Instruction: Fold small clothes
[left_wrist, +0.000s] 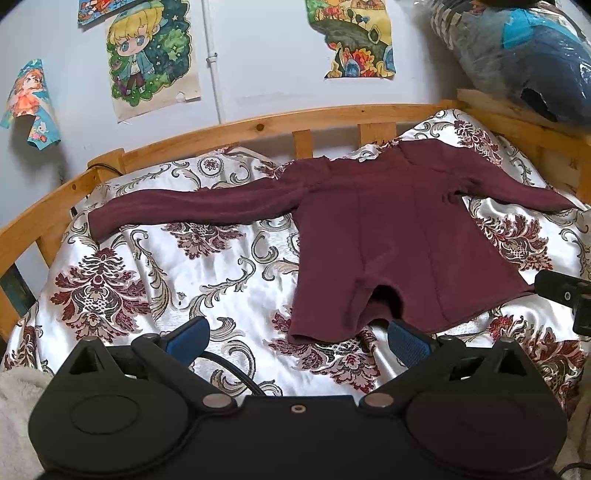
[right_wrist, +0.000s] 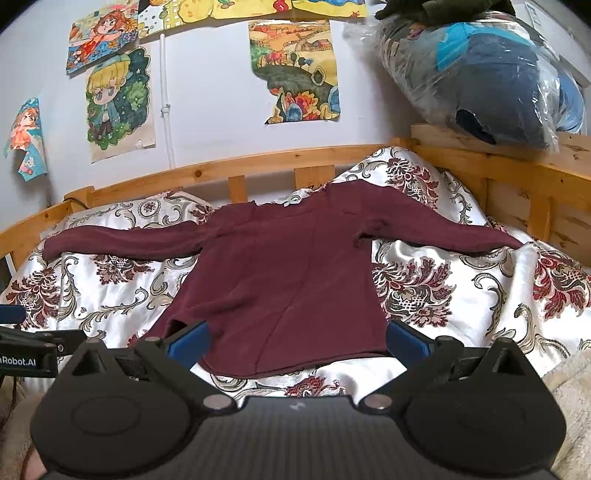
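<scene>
Maroon long-sleeve top (left_wrist: 391, 240) is lying flat on the patterned bedspread (left_wrist: 177, 280), sleeves spread wide, so it's laid out ready for folding. Left gripper (left_wrist: 297, 338) and right gripper (right_wrist: 297, 338) are both hovering released near the hem, gripping nothing

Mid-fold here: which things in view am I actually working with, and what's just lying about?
For the job:
maroon long-sleeved top, spread flat
left tongs, open
right tongs, open
patterned bedspread, the folding surface

Lying about:
bagged plush bundle
wall drawings
wooden bed rail
</scene>
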